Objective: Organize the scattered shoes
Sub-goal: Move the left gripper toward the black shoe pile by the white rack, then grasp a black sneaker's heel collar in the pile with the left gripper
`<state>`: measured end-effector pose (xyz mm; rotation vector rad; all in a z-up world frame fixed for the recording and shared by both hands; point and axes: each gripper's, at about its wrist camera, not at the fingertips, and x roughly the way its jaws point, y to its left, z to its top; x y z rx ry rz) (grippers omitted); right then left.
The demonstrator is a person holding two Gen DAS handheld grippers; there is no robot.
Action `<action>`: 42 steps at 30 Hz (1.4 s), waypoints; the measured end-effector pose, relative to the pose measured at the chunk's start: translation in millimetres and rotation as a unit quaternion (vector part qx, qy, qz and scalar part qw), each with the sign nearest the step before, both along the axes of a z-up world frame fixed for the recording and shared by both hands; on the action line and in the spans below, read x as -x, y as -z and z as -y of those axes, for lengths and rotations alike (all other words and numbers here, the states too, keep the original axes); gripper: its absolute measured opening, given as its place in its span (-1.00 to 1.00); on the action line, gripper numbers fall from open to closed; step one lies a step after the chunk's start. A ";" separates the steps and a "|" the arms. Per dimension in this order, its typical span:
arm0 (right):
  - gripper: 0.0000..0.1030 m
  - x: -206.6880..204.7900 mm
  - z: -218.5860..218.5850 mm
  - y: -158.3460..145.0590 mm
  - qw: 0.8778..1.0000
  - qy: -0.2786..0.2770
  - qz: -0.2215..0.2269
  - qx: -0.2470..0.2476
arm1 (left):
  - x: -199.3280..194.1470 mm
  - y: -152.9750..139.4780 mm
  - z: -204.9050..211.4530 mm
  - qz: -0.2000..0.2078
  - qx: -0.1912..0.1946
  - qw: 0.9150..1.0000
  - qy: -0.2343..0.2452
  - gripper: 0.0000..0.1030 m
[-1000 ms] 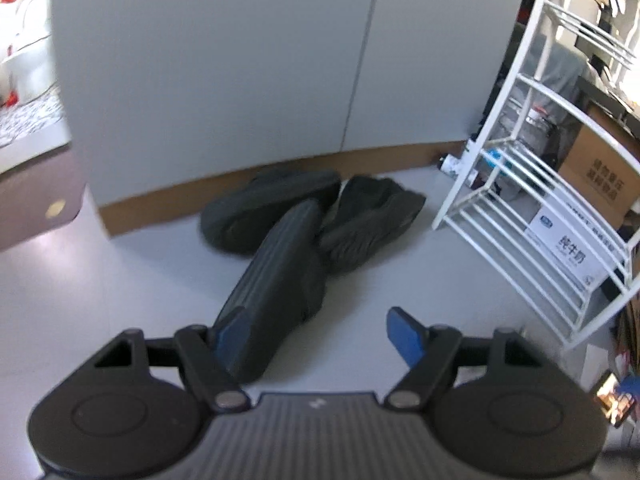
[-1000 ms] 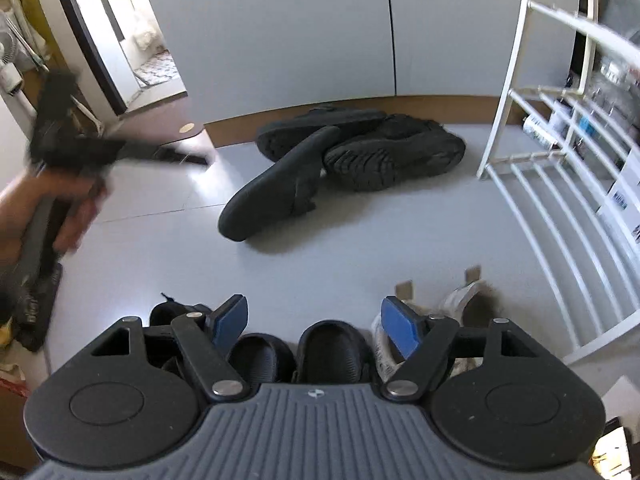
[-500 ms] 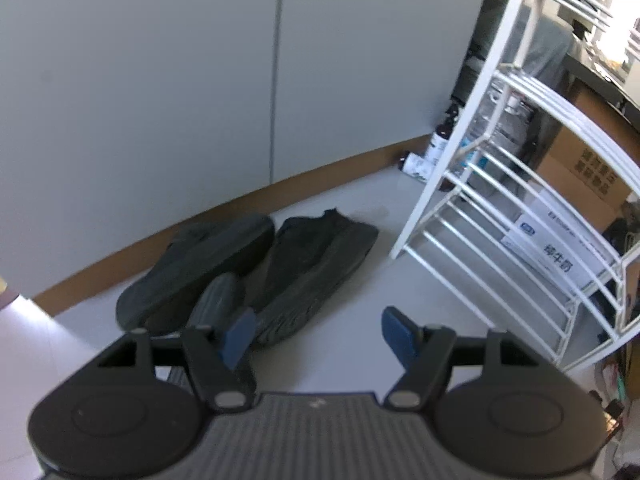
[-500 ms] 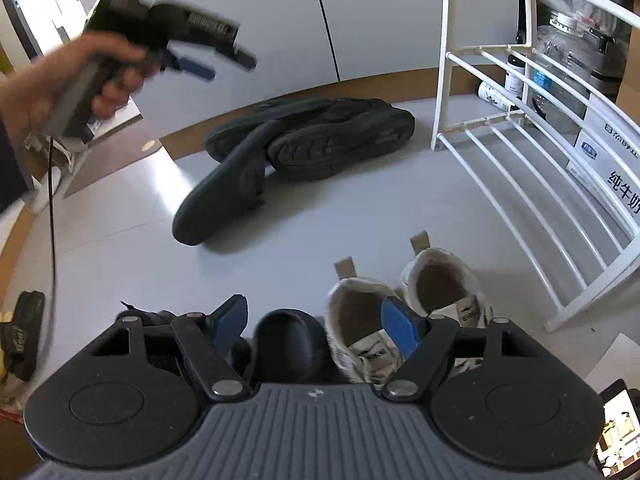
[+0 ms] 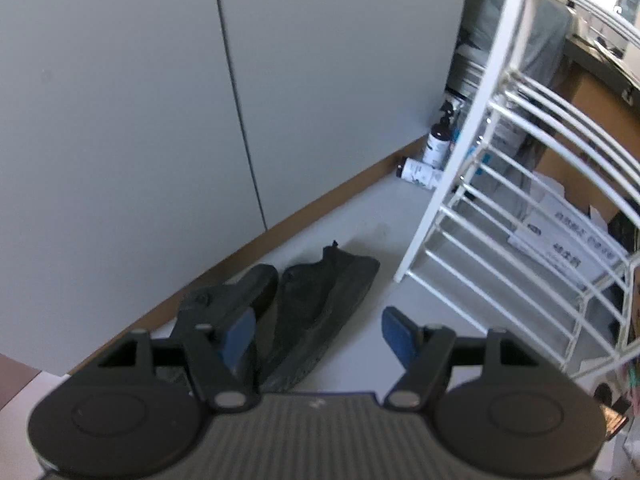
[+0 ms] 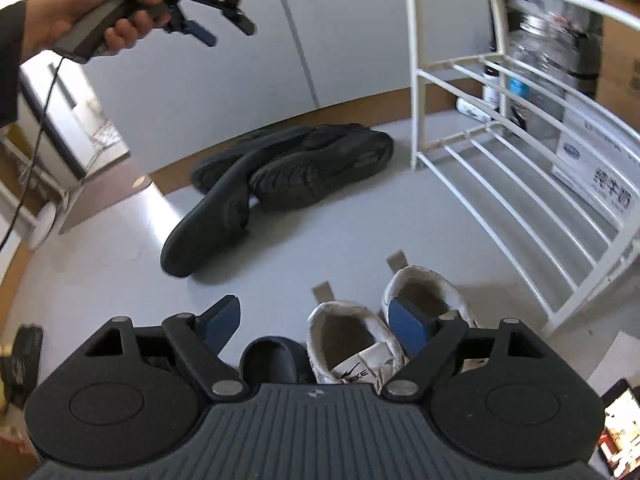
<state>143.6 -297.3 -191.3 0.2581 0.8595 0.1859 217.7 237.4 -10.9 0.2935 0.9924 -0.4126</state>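
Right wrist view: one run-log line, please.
right gripper: open, empty, above white sneakers | left gripper: open, raised | black shoes: piled

Readable only in part: "EKE" in black capitals under a swoosh-like mark on the tongue of the left white sneaker (image 6: 352, 344), right wrist view. Three large Chinese characters, seemingly 纯牛奶, on the white carton (image 6: 600, 184) behind the white rack's (image 6: 520, 168) bars, beside a blue oval logo too small to read. Same carton (image 5: 560, 240) blurred in the left wrist view, print illegible.
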 end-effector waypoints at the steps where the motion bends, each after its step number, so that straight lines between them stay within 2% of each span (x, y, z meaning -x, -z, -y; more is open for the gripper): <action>1: 0.66 -0.5 1.7 0.7 1.000 0.006 -0.003 -0.001 | 2.0 -8.5 -0.7 -0.004 -0.001 1.000 0.004 0.42; 5: 0.66 1.1 2.5 1.9 1.000 0.009 -0.010 0.012 | 2.3 -33.8 14.0 -0.004 -0.020 0.999 0.027 0.43; 7: 0.65 1.7 3.5 2.3 1.000 0.012 -0.006 0.014 | -15.3 -39.5 40.4 -0.010 -0.029 0.999 0.028 0.43; 10: 0.64 -0.3 12.5 6.2 0.999 0.034 -0.020 -0.019 | -22.5 -45.6 38.4 -0.014 -0.024 1.000 0.015 0.45; 12: 0.63 -1.8 15.9 8.4 0.999 0.034 -0.029 -0.018 | -33.9 -38.3 47.0 -0.015 -0.020 1.000 0.005 0.46; 15: 0.63 -2.8 16.1 12.1 0.999 0.025 -0.039 0.011 | -36.7 -22.9 32.0 -0.024 -0.006 1.000 -0.018 0.46; 19: 0.63 -5.6 19.5 20.5 0.998 0.016 -0.062 0.018 | -38.7 -0.6 3.3 -0.037 0.001 0.998 -0.055 0.45; 25: 0.63 -14.8 27.0 37.7 0.996 0.020 -0.084 0.016 | -76.0 20.2 29.7 -0.045 -0.014 0.997 -0.066 0.45; 27: 0.63 -17.7 30.2 42.4 0.996 0.019 -0.089 0.008 | -112.0 27.1 60.7 -0.058 -0.018 0.996 -0.072 0.45; 31: 0.63 -22.6 41.8 46.9 0.995 0.024 -0.099 -0.022 | -173.0 65.3 121.8 -0.070 -0.028 0.993 -0.092 0.45; 33: 0.63 -23.8 45.4 45.9 0.995 0.024 -0.099 -0.020 | -195.9 84.4 140.9 -0.080 -0.026 0.991 -0.105 0.45; 35: 0.63 -25.1 48.4 45.5 0.995 0.025 -0.098 -0.019 | -216.6 113.7 163.9 -0.092 -0.019 0.989 -0.110 0.45; 39: 0.63 -28.7 54.0 50.9 0.994 0.029 -0.104 -0.019 | -255.9 177.0 212.0 -0.112 -0.038 0.988 -0.103 0.45; 42: 0.63 -32.9 57.5 57.8 0.993 0.030 -0.113 -0.025 | -278.9 210.5 234.9 -0.124 -0.033 0.986 -0.105 0.45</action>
